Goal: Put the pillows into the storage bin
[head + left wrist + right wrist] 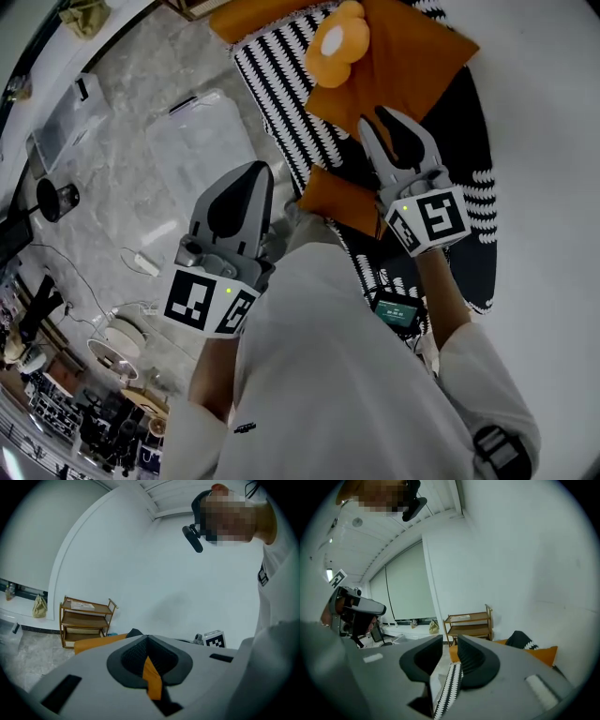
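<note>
Between left gripper (147,638) jaws: orange pillow (152,677) sliver | right gripper (450,641): striped pillow (447,686) strip

Ahead of the person, a plain pillow (403,56) lies on a patterned pillow (281,84), with a flower cushion (339,39) on top at the far end. Left of them, a lid (202,141) lies on the floor (122,84). A shelf (84,620) stands against the wall (164,573).
</note>
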Action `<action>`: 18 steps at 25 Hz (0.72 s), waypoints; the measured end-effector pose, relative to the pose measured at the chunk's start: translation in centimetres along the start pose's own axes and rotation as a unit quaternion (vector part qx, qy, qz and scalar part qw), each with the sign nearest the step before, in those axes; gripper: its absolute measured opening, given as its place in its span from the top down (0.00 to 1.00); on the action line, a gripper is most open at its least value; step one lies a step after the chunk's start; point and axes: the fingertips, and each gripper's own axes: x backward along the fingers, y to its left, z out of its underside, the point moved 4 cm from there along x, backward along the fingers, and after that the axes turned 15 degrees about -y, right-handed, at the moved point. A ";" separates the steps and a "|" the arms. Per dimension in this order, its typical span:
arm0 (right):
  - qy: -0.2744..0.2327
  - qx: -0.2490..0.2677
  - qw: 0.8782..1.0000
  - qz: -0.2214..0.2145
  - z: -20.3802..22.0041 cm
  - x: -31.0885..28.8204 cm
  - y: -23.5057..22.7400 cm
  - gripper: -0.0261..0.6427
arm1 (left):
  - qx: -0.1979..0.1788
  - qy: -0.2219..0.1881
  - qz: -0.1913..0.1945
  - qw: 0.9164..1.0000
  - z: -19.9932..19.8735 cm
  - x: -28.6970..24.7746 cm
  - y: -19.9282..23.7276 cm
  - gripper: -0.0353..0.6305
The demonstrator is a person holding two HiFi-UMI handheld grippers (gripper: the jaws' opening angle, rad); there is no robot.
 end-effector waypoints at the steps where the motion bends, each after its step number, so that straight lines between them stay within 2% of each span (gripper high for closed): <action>1: 0.004 -0.002 1.000 0.007 0.7 -0.2 -0.7 0.79 | 0.003 0.004 -0.006 1.000 0.6 -0.6 0.3 0.94; 7: 0.020 -0.041 0.998 0.036 4.4 -2.3 -3.9 0.76 | 0.015 0.010 -0.040 0.999 2.7 -3.6 2.4 0.94; 13: 0.037 -0.048 0.997 0.043 7.7 -4.0 -6.5 0.71 | 0.023 0.020 -0.055 0.998 5.6 -5.2 3.4 0.94; 18: 0.049 -0.062 0.995 0.054 10.5 -5.6 -8.7 0.71 | 0.038 0.021 -0.060 0.997 7.9 -6.5 4.1 0.94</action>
